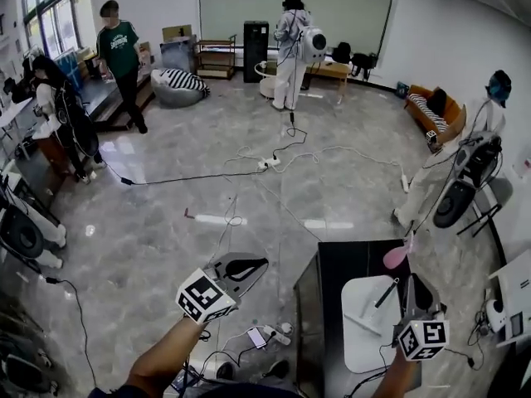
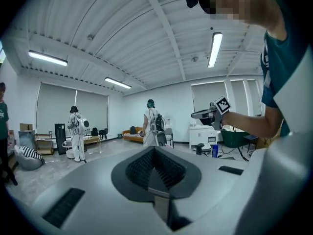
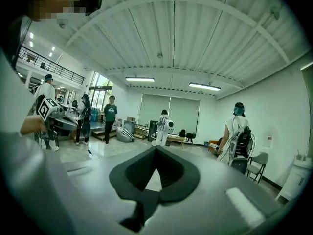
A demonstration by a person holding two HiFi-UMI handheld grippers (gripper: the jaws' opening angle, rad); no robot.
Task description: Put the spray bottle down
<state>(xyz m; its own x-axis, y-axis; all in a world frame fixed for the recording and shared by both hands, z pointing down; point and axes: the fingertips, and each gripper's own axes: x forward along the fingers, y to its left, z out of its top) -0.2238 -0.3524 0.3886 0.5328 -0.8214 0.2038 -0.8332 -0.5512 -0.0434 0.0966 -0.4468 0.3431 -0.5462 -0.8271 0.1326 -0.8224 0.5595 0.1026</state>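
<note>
The left gripper (image 1: 262, 262) hangs over the floor (image 1: 166, 222), and the right gripper (image 1: 412, 278) is above the dark surface (image 1: 332, 264), by the white board (image 1: 365, 330). Both are clenched on nothing. The pink spray bottle (image 1: 397, 255) is at the surface's far edge.

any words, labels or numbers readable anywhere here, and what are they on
No text here can be read.
Green shirt: pale chest print, too small and blurred to read.
Left cube, right cube: black-and-white square markers only, no words or numbers.
</note>
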